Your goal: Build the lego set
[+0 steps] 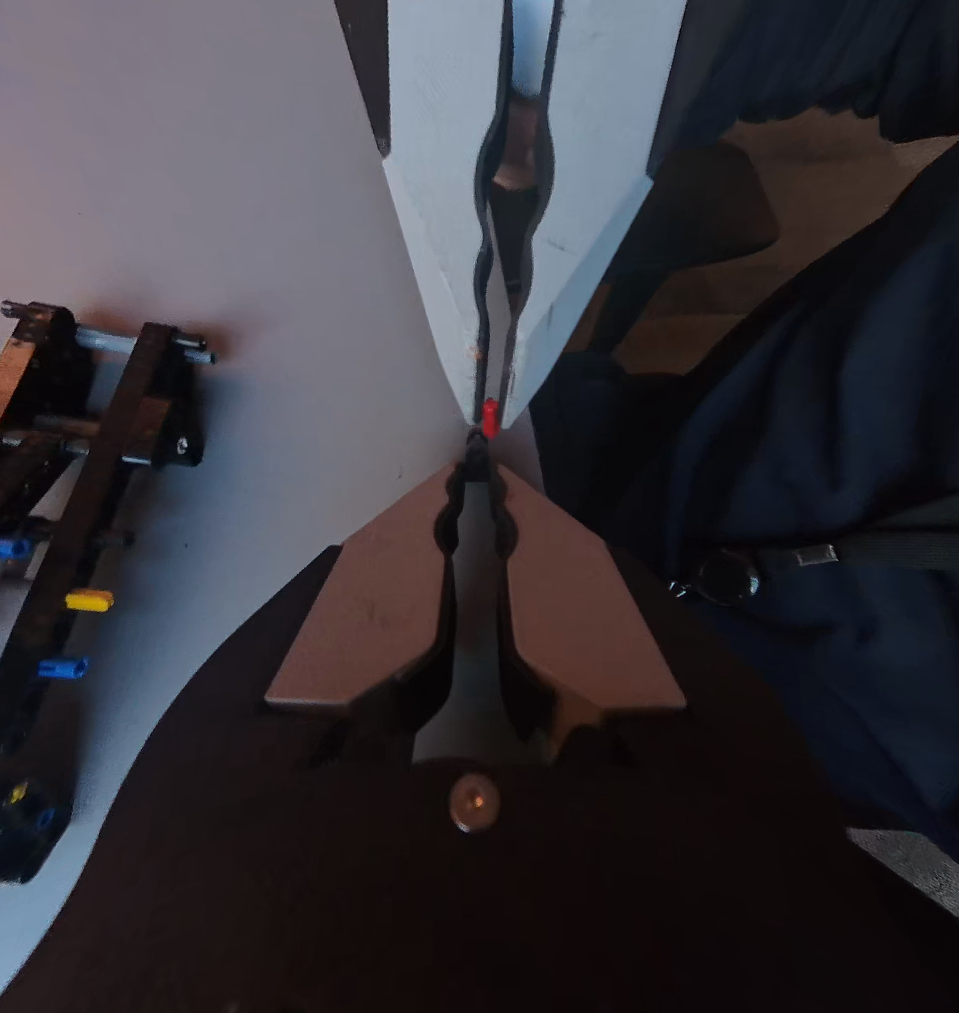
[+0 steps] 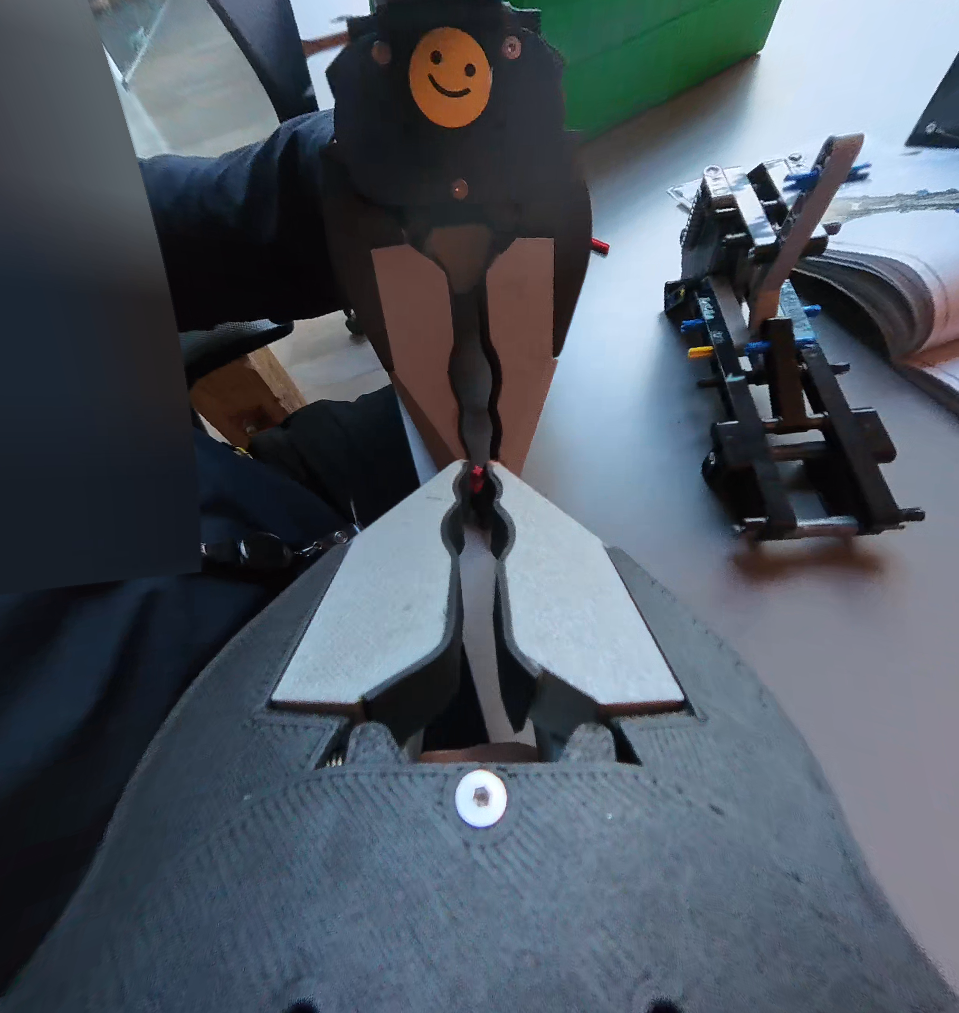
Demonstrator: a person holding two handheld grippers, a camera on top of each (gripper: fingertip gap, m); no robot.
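Observation:
My left gripper (image 1: 477, 472) is shut on a small black Lego piece (image 1: 475, 452). My right gripper (image 2: 477, 476) is shut on a small red pin (image 2: 475, 478). The two grippers meet tip to tip above the table edge, and the red pin (image 1: 489, 417) touches the black piece. The right gripper (image 1: 493, 408) comes in from the top of the left wrist view. The left gripper (image 2: 480, 454), with an orange smiley disc, comes in from the top of the right wrist view. The partly built black Lego frame (image 2: 784, 394) lies on the table, also in the left wrist view (image 1: 82, 466).
An open instruction booklet (image 2: 926, 296) lies beyond the frame, partly under it. A green box (image 2: 658, 60) stands at the back. A loose red pin (image 2: 601, 245) lies on the table (image 2: 630, 383). A person's dark clothing (image 1: 822, 493) is close beside the grippers. The grippers are tip to tip, or close to it.

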